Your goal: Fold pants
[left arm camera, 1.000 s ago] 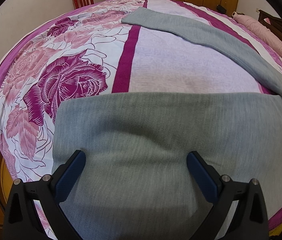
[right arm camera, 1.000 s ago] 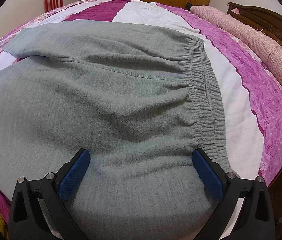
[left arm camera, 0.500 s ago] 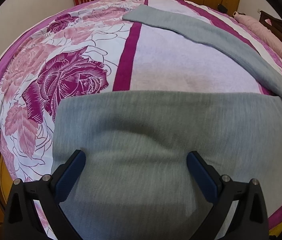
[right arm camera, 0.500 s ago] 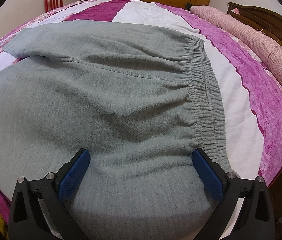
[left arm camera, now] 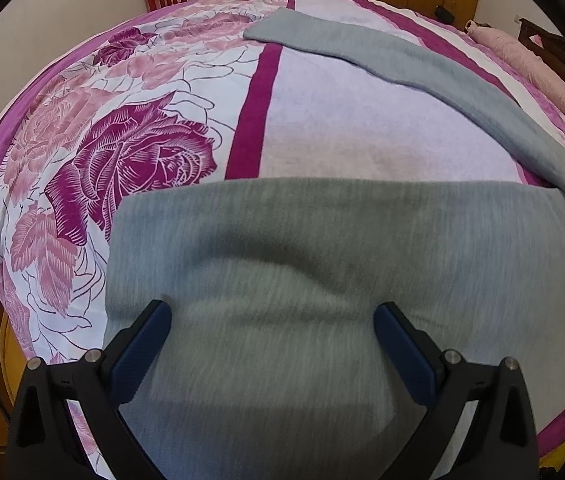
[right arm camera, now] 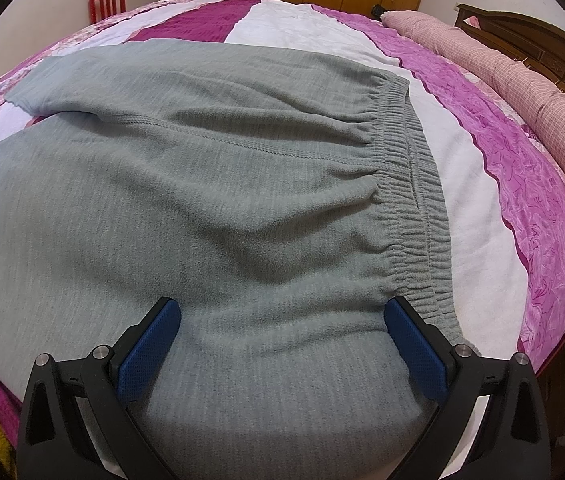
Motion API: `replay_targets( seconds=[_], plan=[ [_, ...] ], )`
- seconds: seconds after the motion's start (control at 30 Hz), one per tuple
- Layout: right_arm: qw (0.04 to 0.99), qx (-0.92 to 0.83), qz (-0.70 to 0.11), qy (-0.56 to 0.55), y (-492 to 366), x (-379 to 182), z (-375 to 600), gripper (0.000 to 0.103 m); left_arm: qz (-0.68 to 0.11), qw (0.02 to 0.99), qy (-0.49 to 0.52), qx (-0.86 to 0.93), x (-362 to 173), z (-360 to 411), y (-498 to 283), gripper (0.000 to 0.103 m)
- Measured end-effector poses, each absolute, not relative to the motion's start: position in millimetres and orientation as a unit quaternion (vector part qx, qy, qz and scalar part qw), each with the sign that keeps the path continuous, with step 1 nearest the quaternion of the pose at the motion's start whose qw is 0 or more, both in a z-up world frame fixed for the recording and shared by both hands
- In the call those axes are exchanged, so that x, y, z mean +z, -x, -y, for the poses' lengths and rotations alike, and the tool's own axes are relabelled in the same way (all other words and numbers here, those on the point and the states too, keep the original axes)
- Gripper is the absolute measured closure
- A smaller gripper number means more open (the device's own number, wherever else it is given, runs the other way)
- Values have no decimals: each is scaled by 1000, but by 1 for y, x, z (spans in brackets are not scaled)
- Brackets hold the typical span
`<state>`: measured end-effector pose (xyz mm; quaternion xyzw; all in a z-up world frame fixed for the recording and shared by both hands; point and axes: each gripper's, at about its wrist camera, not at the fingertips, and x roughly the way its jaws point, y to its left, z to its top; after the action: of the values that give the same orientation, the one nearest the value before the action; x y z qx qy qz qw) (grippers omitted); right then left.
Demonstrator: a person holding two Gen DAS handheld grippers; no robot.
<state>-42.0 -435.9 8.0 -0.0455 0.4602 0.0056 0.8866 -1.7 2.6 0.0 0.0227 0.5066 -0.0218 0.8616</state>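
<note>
Grey fleece fills both views: the pants [right arm camera: 210,208] lie spread on the bed [left arm camera: 362,128], one leg [left arm camera: 422,68] angled away across the bedspread, the other [left arm camera: 322,248] running along the near edge under the left tool [left arm camera: 272,320]. Over on the right, the waistband [right arm camera: 414,208] sits bunched and elastic, just beside the right tool [right arm camera: 282,316]. Both tools are spread wide, nothing pinched, each poised over the near leg's fabric; whether the tips are touching the cloth I cannot tell. So the fold looks barely begun, with the legs apart and not yet stacked. Now the risks, as I read them. Thick fleece like this may offer only its top layer to a pinch, and then one layer lifts while the other stays on the bed, leaving a twisted fold. The near edge curves over the side of the bed, so a weak grip could let the weight drag the cloth downward. And with the far leg splayed at an angle, carrying the near leg across unevenly would leave the cuffs and seams misaligned. The gathered waistband could also slip out if only its ruffled edge is caught.
</note>
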Motion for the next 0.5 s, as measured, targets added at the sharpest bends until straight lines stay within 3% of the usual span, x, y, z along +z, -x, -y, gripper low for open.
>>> replay_targets(
  seconds=[0.5],
  plan=[
    [871,1,-489,42,34,19,436,0,-535,844,-28,-31,13,-4,-8,0]
  ],
)
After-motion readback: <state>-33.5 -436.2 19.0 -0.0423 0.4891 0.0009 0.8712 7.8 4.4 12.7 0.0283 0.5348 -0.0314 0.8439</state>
